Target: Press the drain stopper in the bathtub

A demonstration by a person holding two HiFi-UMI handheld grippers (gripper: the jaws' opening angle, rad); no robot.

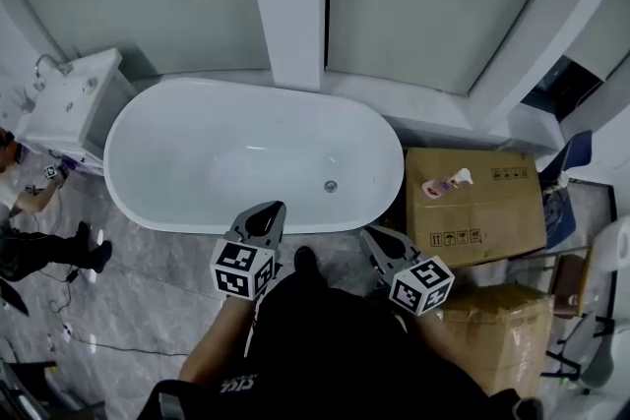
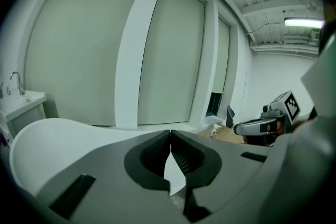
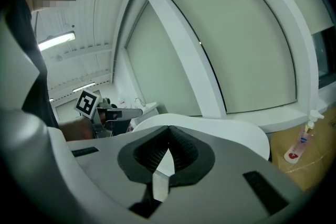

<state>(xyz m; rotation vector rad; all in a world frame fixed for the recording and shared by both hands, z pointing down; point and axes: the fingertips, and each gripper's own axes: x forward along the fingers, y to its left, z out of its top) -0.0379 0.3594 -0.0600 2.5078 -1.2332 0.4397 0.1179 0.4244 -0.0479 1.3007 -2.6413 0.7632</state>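
the drain stopper (image 1: 331, 185) sits on the floor of the bathtub (image 1: 177, 128), towards its 3 o'clock end and not far from the near wall. both tools hang outside the near rim. the left tongs (image 1: 266, 211) and the right tongs (image 1: 375, 237) are each pressed together on nothing. the stopper lies at about 11 o'clock from the right tongs, so that pair looks the handier. keep the tips closed as one blunt point, clear the rim, come down plumb on the stopper's centre and push straight, or the tips may skid on the smooth tub.
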